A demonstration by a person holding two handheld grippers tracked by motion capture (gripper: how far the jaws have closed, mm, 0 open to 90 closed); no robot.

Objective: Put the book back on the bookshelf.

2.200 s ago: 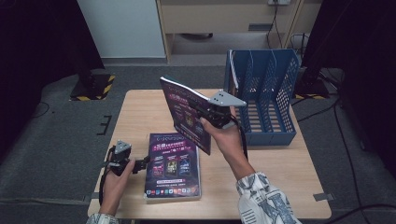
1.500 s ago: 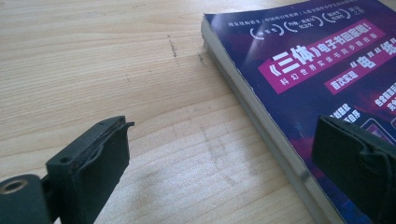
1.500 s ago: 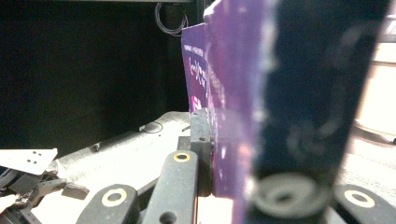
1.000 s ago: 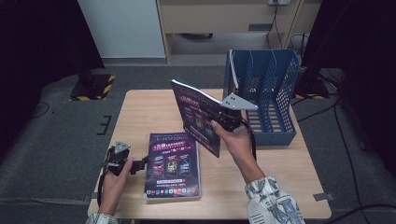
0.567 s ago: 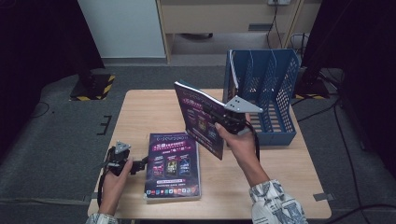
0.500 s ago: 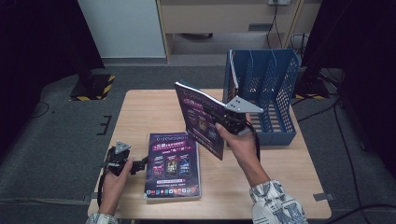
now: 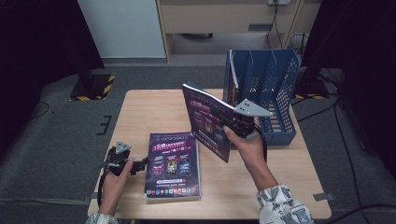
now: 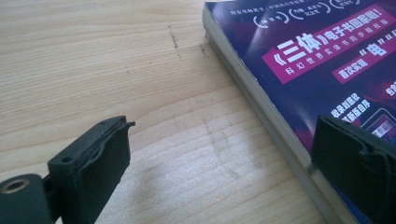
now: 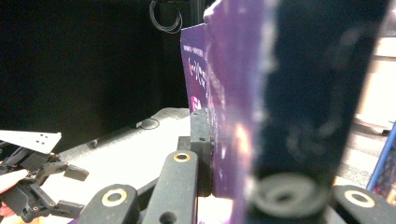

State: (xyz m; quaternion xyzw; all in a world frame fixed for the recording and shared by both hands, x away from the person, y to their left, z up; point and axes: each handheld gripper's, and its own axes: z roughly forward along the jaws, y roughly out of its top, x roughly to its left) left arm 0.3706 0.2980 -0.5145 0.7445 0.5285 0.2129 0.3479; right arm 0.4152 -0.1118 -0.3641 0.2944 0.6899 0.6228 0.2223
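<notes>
Wooden and pale, the table (image 7: 154,112) holds the work, with dark floor all around it. One book (image 7: 208,121) is up in the air over the middle of the table, standing on its edge with its purple cover facing the person. The right gripper (image 7: 240,128) has its jaws squeezed tight on this book, and in the right gripper view the book (image 9: 229,107) sits clamped between the two black jaws. Just past the book, on the far right part of the table, stands the blue file rack (image 7: 268,88) with its open slots. The book's long side runs up and away, nearly lined up with those slots, so I think it only needs to go a little further right to slide in. A second book (image 7: 173,163) lies flat near the front edge. The left gripper (image 7: 122,161) rests beside it on the left with its jaws wide apart, holding nothing; in the left gripper view that flat book (image 8: 327,70) is near one jaw.
</notes>
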